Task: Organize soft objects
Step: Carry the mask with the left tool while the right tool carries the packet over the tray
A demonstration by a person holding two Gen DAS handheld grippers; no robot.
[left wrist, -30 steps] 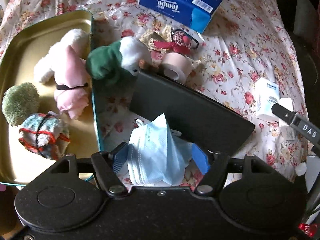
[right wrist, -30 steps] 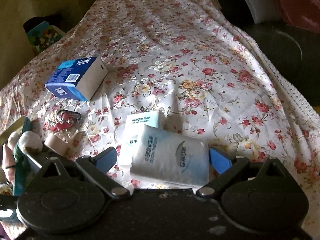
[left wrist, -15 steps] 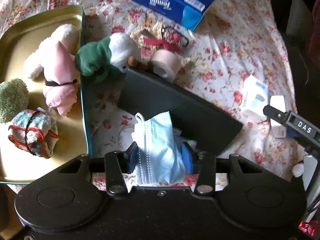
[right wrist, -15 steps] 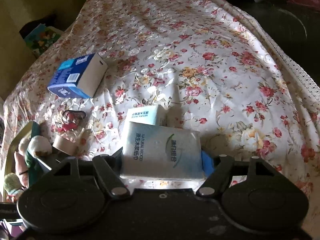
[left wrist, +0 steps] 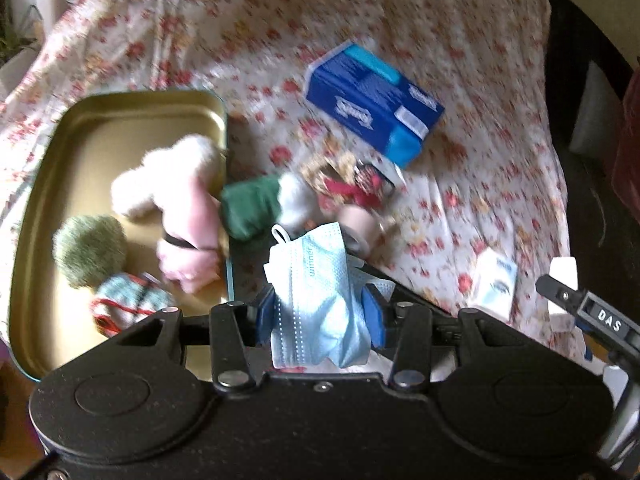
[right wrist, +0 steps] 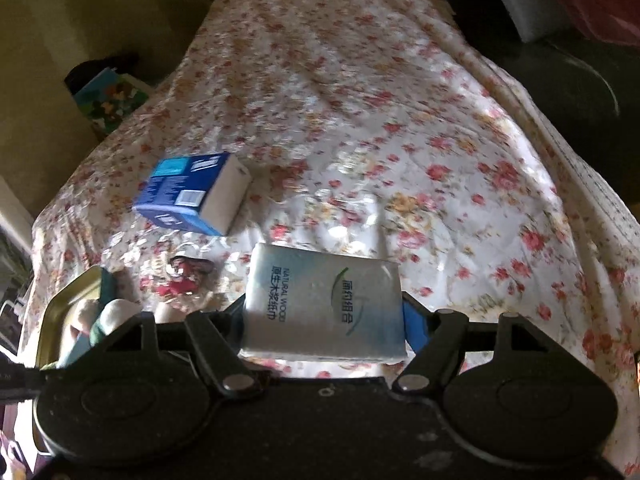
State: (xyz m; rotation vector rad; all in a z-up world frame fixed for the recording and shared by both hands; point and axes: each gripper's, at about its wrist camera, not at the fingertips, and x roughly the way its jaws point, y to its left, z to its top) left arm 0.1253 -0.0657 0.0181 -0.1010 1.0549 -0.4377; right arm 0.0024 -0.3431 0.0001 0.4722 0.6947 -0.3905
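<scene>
The left gripper (left wrist: 320,316) has its fingers pinched on a crumpled light-blue face mask (left wrist: 316,296), which stands up between the blue pads and is clear of the floral cloth (left wrist: 460,60); the right gripper (right wrist: 324,316) has its fingers clamped on the two sides of a white tissue pack (right wrist: 324,304), likewise lifted off the cloth. Both pairs of jaws have just been closing, each on the thing now between them, so I judge both picks made and the carrying step only beginning. Ahead and to the left of the left fingers sits a gold tin tray (left wrist: 100,120) that already holds a white and pink plush (left wrist: 176,196), a fuzzy green ball (left wrist: 90,252) and a small bundle tied with red cord (left wrist: 128,300), which reads as the sorted share so far. A green and white plush (left wrist: 264,204) lies just outside the tray's right rim, straight ahead of the left fingers, not yet in. Beyond it, farther from the fingertips, are a roll of beige tape (left wrist: 356,228), a small red and patterned trinket (left wrist: 352,184) and a blue tissue box (left wrist: 372,108); to the right of the left fingers lies a second small white pack (left wrist: 494,284). By my reckoning roughly half is done: the mask, the held pack, the green plush and probably the other packs remain to be placed.
</scene>
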